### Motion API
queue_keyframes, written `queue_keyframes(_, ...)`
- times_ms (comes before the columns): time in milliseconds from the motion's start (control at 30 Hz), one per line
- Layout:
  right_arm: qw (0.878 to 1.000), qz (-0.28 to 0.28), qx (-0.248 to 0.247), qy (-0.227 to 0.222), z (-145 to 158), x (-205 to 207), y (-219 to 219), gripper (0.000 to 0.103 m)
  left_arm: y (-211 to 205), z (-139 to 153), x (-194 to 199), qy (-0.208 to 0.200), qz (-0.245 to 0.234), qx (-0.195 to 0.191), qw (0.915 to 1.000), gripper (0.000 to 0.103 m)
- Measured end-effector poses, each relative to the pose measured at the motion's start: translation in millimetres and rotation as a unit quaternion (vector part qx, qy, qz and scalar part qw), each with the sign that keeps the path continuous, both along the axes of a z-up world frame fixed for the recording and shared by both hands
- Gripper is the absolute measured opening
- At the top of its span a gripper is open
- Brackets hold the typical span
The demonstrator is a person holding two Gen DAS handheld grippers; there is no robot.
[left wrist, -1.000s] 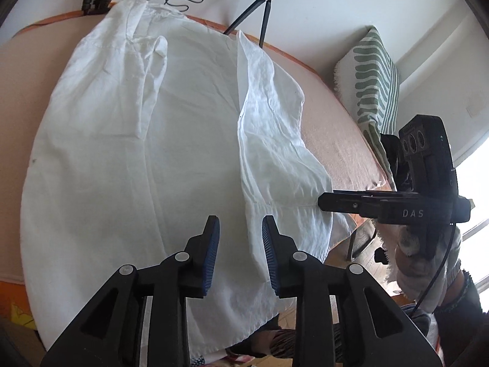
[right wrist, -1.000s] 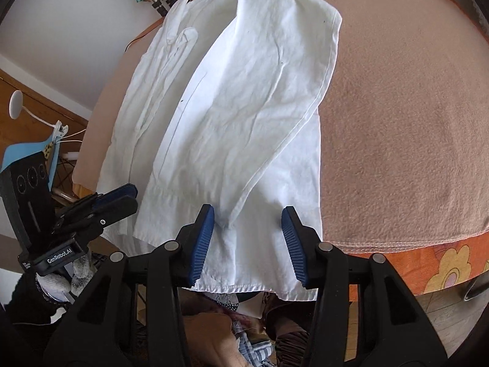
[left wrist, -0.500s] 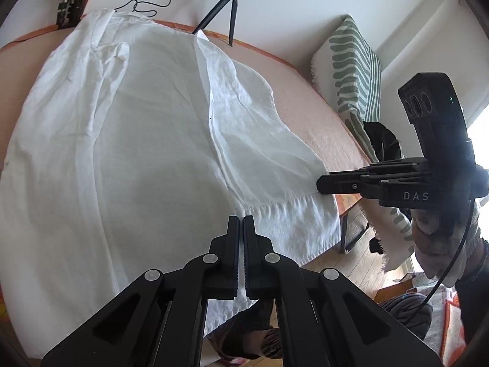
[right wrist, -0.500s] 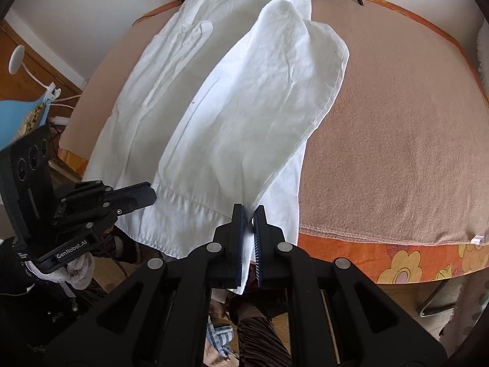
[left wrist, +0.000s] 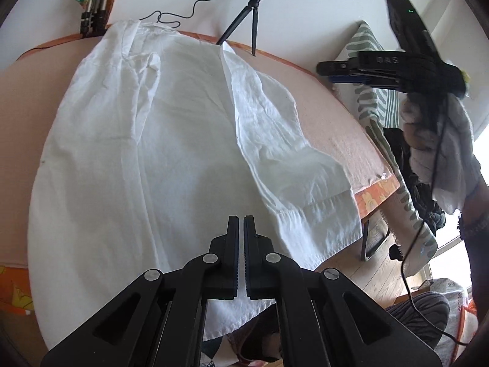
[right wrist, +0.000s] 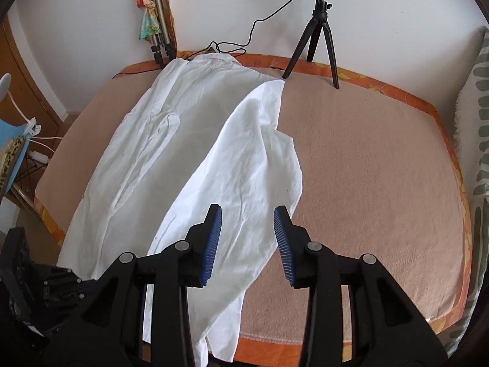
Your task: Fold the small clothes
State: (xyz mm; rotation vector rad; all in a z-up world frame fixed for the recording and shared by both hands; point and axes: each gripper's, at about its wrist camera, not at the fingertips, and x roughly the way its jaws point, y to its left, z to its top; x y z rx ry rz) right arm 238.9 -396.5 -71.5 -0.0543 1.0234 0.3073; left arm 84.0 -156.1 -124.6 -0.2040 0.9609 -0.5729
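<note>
Shirt beneath open right claw

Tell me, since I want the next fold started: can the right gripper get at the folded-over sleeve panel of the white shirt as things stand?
Probably yes. The right gripper is open and sits over the folded-over panel of the white shirt, with nothing lying on the cloth. The left gripper is shut at the hem, off to the side.

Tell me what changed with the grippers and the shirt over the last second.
The right gripper shut at the white shirt hem half a second ago, then opened and rose, empty. The left gripper closed on the hem and remains shut. The shirt stays spread on the table.
</note>
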Motion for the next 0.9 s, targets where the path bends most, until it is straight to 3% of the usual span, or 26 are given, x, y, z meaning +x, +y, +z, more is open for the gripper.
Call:
queue_keyframes(67, 1.0, 0.005, 0.015, 0.012, -7.9, 32.8, 8.6, 0.038, -9.4, 9.0, -0.1, -0.009, -0.023, -0.025, 0.9994, 0.002)
queue_keyframes(233, 0.996, 0.019, 0.043, 0.073, -47.6, 99.7, 33.9, 0.038, -38.0, 2.7, 13.2, 0.009, -0.066, -0.034, 0.9972, 0.002)
queue_keyframes(400, 0.995, 0.025, 0.033, 0.094, -85.8, 140.7, 58.8, 0.038, -38.2, -16.0, 27.0, 0.024, -0.06, -0.007, 0.9979, 0.002)
queue_keyframes(567, 0.994, 0.03, 0.035, 0.097, -105.2, 160.5, 76.4, 0.038, -29.9, -26.2, 32.5, 0.03, -0.053, 0.018, 0.998, 0.002)
queue_keyframes(633, 0.995, 0.021, 0.04, 0.088, -96.9, 156.8, 73.5, 0.038, -28.5, -27.2, 32.5, 0.029, -0.053, 0.032, 0.9977, 0.002)
queue_keyframes(733, 0.995, 0.011, 0.068, 0.066, -60.4, 127.5, 53.1, 0.038, -24.2, -23.7, 31.9, 0.031, -0.048, 0.021, 0.9982, 0.002)
queue_keyframes(900, 0.995, -0.006, 0.096, 0.039, -11.4, 19.2, -9.5, 0.038, -18.8, -13.3, 31.2, 0.025, -0.051, 0.005, 0.9984, 0.002)
